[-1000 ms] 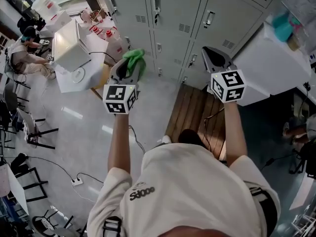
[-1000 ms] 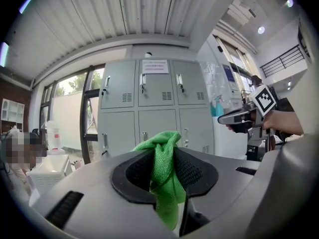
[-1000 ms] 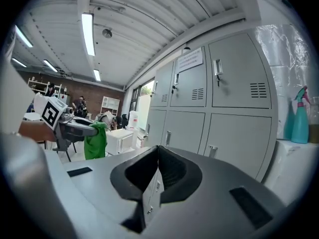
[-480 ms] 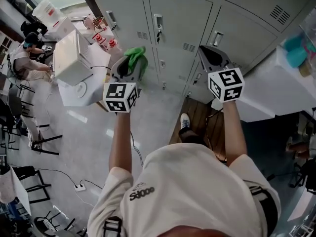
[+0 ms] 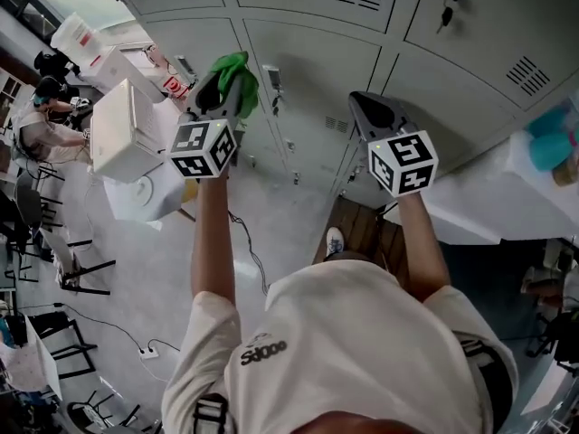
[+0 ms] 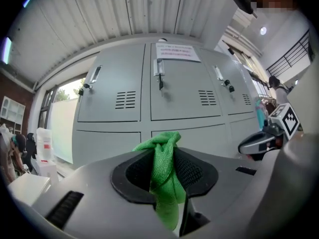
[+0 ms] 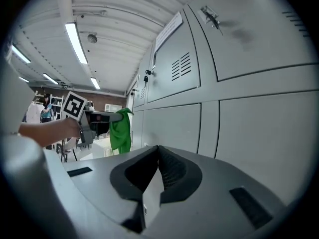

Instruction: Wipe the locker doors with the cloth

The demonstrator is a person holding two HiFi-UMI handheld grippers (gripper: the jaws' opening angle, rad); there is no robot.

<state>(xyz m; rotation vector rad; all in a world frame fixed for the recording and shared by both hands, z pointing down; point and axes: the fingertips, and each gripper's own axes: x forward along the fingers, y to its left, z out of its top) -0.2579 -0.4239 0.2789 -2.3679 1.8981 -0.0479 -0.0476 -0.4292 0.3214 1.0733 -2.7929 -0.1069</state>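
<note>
Cloth [image 5: 237, 69] held before locker doors [image 5: 308, 57]
Head view: left gripper [image 5: 220, 93] pinches cloth, doors at twelve o'clock, apart. Left gripper view: doors dead ahead. Right gripper view: right gripper [image 7: 152, 178] closed, empty, cloth at nine o'clock.

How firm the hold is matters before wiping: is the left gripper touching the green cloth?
Touching. The left gripper view shows the left gripper with jaws shut on the green cloth, pinched from both sides.
</note>
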